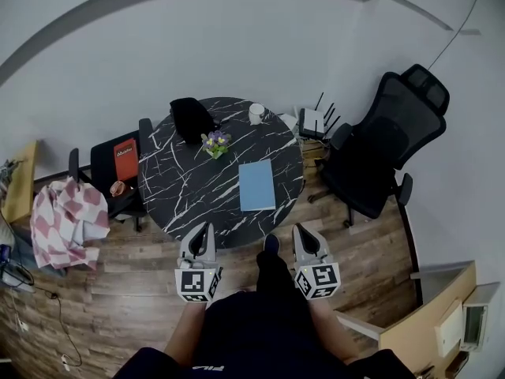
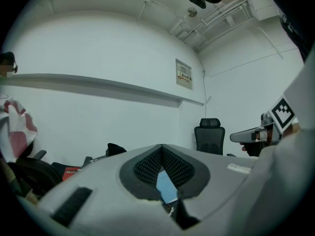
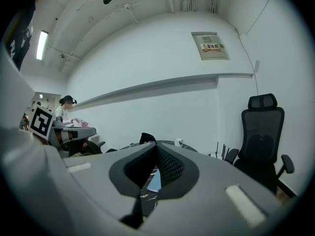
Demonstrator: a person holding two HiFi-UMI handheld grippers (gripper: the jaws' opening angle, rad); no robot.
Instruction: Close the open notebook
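A light blue notebook point(image 1: 256, 185) lies closed and flat on the right half of a round black marble table point(image 1: 181, 188). Both grippers hover just off the table's near edge, apart from the notebook. My left gripper point(image 1: 207, 229) has its jaws together with nothing between them, and so does my right gripper point(image 1: 300, 231). In the left gripper view the shut left gripper point(image 2: 161, 146) fills the lower frame, and a slice of the notebook point(image 2: 166, 186) shows through the gap behind the tips. The right gripper view shows the shut right gripper point(image 3: 156, 144) with the notebook point(image 3: 151, 181) beyond.
On the table's far side sit a black bag point(image 1: 192, 118), a small flower pot point(image 1: 215, 143) and a white cup point(image 1: 256, 114). A black office chair point(image 1: 387, 144) stands to the right. A chair with a red book point(image 1: 125, 159) and a checked cloth point(image 1: 67, 219) are at the left.
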